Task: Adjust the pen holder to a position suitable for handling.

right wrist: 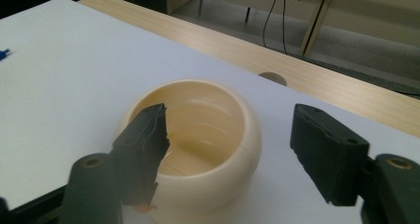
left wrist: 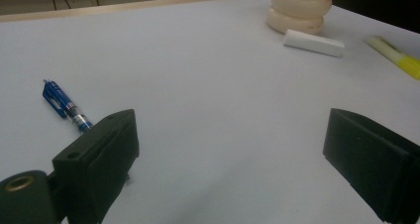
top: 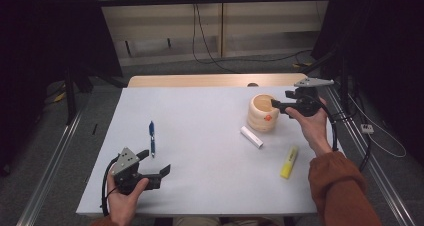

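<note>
Broad bare table [top: 200,136] between pen [top: 151,137] and cup [top: 263,112]; eraser [top: 251,136] and highlighter [top: 288,162] crowd the cup's near side, seemingly untouching.

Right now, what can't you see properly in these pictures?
- Cream cup: in the right gripper view its front wall is hidden behind a black jaw, and the bottom edge cuts off its base.
- Blue pen: in the left gripper view a jaw covers its tip.
- Yellow highlighter: cut off by the right edge there.
</note>
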`<state>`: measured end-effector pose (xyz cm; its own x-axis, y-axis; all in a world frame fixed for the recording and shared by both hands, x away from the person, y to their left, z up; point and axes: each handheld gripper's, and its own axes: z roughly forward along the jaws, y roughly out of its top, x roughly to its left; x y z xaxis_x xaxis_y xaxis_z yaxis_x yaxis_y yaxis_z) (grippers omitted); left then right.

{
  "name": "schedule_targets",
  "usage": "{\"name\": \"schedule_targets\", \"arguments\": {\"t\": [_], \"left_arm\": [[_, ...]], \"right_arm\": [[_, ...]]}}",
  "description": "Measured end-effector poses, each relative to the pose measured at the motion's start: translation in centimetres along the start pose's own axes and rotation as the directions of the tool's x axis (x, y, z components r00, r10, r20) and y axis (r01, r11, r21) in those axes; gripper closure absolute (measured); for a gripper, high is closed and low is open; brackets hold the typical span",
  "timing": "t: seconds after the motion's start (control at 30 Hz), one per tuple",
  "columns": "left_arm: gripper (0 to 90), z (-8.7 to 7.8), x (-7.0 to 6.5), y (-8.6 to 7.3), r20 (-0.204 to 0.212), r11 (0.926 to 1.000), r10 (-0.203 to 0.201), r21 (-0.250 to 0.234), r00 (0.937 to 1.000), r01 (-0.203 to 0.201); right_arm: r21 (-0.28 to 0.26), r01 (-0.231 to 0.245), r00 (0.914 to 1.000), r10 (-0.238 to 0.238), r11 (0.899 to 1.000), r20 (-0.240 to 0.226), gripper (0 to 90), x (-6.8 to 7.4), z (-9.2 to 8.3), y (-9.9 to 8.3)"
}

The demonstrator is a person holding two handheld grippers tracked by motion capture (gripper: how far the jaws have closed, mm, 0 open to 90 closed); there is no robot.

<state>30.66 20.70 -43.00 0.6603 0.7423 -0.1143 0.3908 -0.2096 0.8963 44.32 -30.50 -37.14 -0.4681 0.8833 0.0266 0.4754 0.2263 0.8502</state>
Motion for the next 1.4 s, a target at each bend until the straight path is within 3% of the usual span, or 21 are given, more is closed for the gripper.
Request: {"name": "schedule_targets", "arguments": {"t": [0.13, 0.3, 0.4, 0.6, 0.97, 1.07, 1.4], "left_arm": [[7.0, -0.1, 0.1, 0.0, -0.001, 1.0000, -0.004, -0.007, 1.0000, 0.004], [7.1, 0.0, 0.1, 0.0, -0.002, 1.0000, -0.002, -0.003, 1.0000, 0.002], [7.1, -0.2, 0.1, 0.0, -0.006, 1.0000, 0.000, -0.006, 1.0000, 0.000], [7.2, -0.1, 0.1, -0.1, -0.001, 1.0000, 0.000, 0.002, 1.0000, 0.000], [7.2, -0.2, 0.2, -0.1, 0.000, 1.0000, -0.002, 0.003, 1.0000, 0.002], [7.2, -0.2, 0.2, -0.1, -0.001, 1.0000, -0.008, 0.004, 1.0000, 0.008], [7.2, -0.2, 0.2, -0.2, 0.003, 1.0000, -0.008, 0.004, 1.0000, 0.008]], "right_arm": [[0.004, 0.014, 0.9991, -0.014, 1.000, 0.039, 34.4, -0.2, 1.0, 0.6], [0.033, 0.017, 0.9994, -0.018, 0.999, 0.029, 39.0, -0.7, 2.2, 1.1], [0.047, -0.002, 0.9999, 0.001, 0.999, 0.012, 45.4, -1.0, 3.1, 0.8], [0.080, 0.005, 1.0000, -0.005, 0.997, 0.006, 52.1, -1.7, 4.2, 0.2], [0.132, 0.016, 0.9994, -0.012, 0.991, -0.032, 58.8, -1.9, 6.0, -0.1], [0.140, -0.005, 0.9989, 0.011, 0.990, -0.045, 63.1, -2.4, 6.4, -0.1], [0.157, -0.012, 0.9990, 0.019, 0.988, -0.041, 71.5, -2.4, 6.8, -0.2]]}}
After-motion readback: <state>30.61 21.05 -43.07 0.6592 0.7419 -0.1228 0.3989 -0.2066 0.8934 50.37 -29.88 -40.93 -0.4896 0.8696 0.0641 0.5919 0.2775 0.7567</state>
